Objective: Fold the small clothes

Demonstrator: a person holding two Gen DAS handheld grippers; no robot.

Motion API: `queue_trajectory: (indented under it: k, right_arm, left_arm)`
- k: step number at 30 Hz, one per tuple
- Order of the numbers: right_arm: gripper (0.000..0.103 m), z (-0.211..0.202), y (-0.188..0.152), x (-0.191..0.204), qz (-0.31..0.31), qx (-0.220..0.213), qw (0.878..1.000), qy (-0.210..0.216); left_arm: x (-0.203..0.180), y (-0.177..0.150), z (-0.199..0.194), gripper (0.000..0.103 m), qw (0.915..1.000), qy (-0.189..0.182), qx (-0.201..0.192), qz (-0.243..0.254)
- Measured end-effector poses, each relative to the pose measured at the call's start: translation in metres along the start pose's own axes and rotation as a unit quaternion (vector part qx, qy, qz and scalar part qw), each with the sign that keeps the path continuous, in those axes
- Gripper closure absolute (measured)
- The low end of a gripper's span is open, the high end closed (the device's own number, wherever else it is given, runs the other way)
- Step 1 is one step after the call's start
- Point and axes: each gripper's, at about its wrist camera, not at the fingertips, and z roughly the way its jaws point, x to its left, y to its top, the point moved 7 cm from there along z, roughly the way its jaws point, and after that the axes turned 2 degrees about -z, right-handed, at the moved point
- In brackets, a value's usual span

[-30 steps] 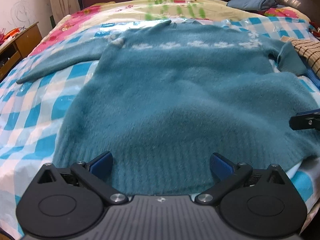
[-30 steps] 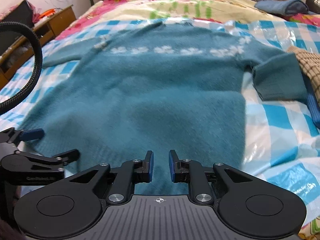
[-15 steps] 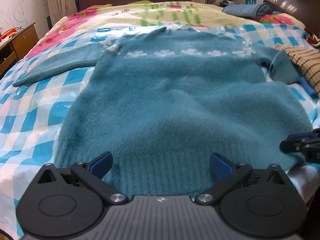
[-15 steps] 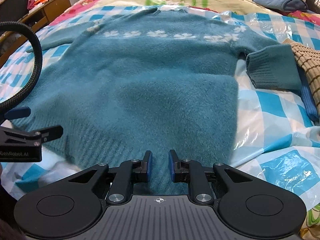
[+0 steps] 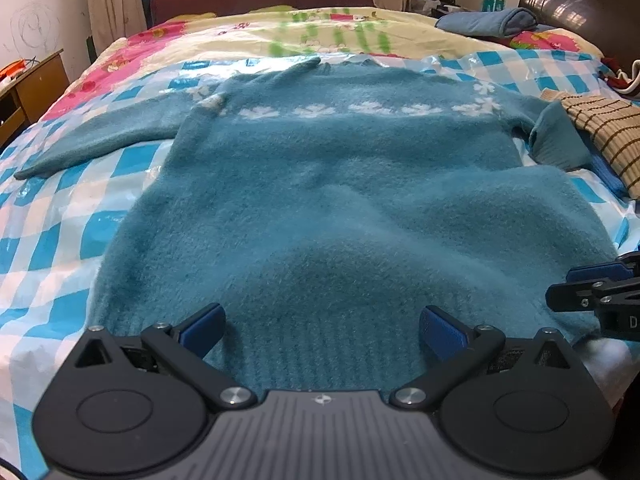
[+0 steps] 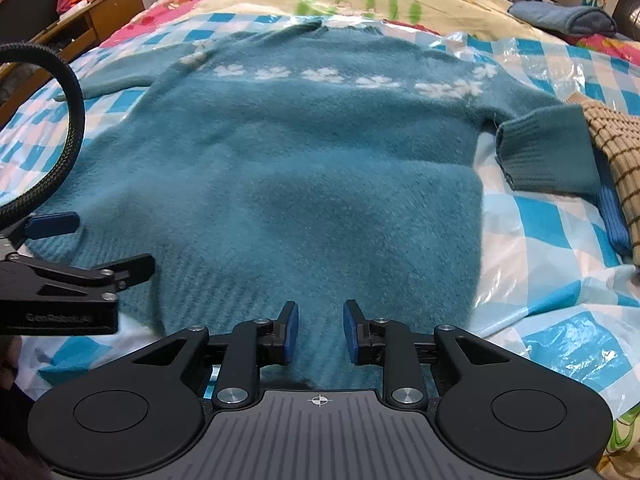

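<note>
Bed: a bed [image 5: 48, 264] with a blue-and-white checked plastic sheet [image 6: 560, 240] spread over a floral quilt [image 5: 248, 36]; it carries all the clothes.
Sweater: a teal sweater [image 5: 344, 208] with a row of white flowers across the chest lies flat, ribbed hem toward both cameras, neck toward the far side.
Sleeves: one sleeve [image 5: 104, 140] stretches out over the sheet; the other sleeve's cuff [image 6: 548, 152] is folded back beside the body.
Left hand-held gripper: the left hand-held gripper [image 5: 322, 330] stands wide open over the hem, its blue pads apart, with nothing held.
Right hand-held gripper: the right hand-held gripper [image 6: 318, 332] hangs over the hem nearer the folded cuff; its jaws have just been opening, a narrow gap shows between the pads, hem cloth lies under the gap, and the pads do not press on it.
Nearby clothes: a tan checked garment [image 6: 616, 148] over a blue ribbed piece [image 6: 614, 220] touches the folded cuff; a rolled blue cloth [image 5: 492, 22] sits far off.
Room: a wooden desk [image 6: 104, 20] stands beside the bed.
Cable: a black braided cable [image 6: 68, 120] curves above the sweater's edge in the right wrist view.
</note>
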Motion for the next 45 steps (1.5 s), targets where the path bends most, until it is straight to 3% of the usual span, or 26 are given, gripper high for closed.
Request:
queue_trajectory:
  k: [8, 19, 45]
  right_arm:
    - [0.078, -0.001, 0.005, 0.013, -0.017, -0.02, 1.0, -0.001]
    - [0.073, 0.001, 0.001, 0.03, -0.018, -0.016, 0.999, 0.024]
    - [0.073, 0.001, 0.0, 0.029, -0.012, -0.011, 0.999, 0.03]
  left_arm:
    - [-0.002, 0.0, -0.002, 0.0, 1.0, -0.005, -0.004, -0.007]
    - [-0.008, -0.002, 0.0, 0.0, 1.0, -0.007, 0.0, 0.002]
    - [-0.005, -0.005, 0.001, 0.0, 1.0, -0.006, 0.003, -0.002]
